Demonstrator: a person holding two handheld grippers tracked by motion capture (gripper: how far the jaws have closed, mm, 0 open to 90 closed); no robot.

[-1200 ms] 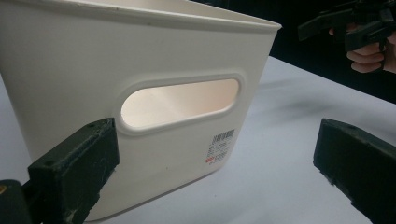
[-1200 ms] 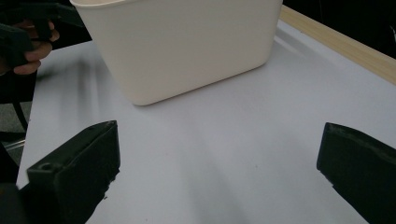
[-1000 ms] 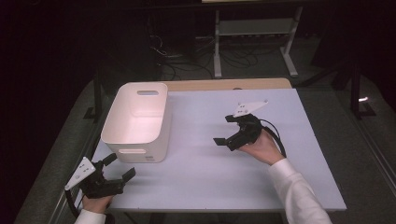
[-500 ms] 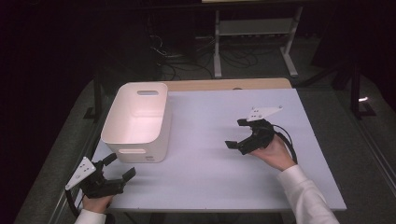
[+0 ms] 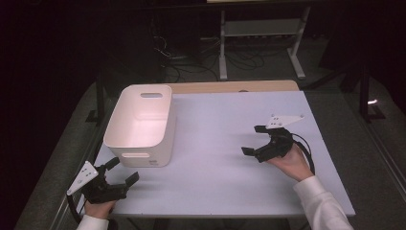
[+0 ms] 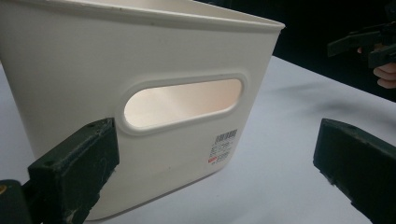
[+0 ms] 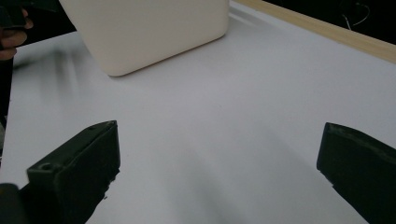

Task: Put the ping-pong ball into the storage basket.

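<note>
Just short of white plastic handled bin [image 5: 143,125] — left gripper [image 5: 118,174] nearer, jaws wide, empty; right gripper [image 5: 254,142] well apart, wide, empty.

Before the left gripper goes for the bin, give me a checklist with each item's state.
1. Left gripper open: ok, jaws wide apart.
2. Left gripper aimed at the bin: ok, its handle slot faces the gripper.
3. Bin upright on the table: ok.
4. Bin empty: ok as far as the high view shows.
5. Right gripper out of the way: ok, open, well to the bin's right.
6. Gripper touching bin: cannot tell.
</note>
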